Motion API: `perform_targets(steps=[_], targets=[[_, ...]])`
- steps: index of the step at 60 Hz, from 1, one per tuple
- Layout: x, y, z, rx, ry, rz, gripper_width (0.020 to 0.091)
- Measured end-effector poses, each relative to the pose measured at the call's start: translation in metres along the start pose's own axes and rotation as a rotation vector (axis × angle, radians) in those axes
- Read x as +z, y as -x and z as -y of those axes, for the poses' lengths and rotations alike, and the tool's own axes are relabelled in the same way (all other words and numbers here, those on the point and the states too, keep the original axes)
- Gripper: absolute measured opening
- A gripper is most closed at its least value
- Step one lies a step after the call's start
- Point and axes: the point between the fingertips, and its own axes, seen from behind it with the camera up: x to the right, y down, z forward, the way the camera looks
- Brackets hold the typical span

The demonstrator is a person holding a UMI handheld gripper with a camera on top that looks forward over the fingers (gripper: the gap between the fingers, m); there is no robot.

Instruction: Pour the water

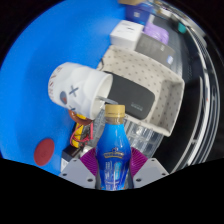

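Between the jaws, closed on it, a blue-labelled bottle [114,150] is held upright above the blue table [30,110]; just beyond, a white mug [80,88] lies tilted, so poured water could be spilled.

Bottle [113,150] blue with orange-yellow cap and dark blue label carrying lighter print. Gripper [113,170] pads magenta, shells grey. Table [30,90] bright blue. Mug [80,88] white with black cartoon marks, lying on its side. Tray [150,70] cream with fine dark speckle pattern, a black case [133,98] in it. Small disc [43,153] red. Toy [78,128] yellow, red and black.
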Motion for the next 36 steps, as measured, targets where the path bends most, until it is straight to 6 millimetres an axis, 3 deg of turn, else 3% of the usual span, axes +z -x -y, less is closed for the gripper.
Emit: perform_targets(steps=[8, 21, 29, 36], targets=[[0.006, -0.014, 0.002, -0.207, 0.017, -0.059, 0.0373], [0.010, -0.008, 0.003, -0.226, 0.027, -0.045, 0.0374], [0.006, -0.008, -0.001, -0.121, 0.031, -0.043, 0.0375], [0.001, -0.010, -0.014, 0.116, 0.036, -0.020, 0.0373]])
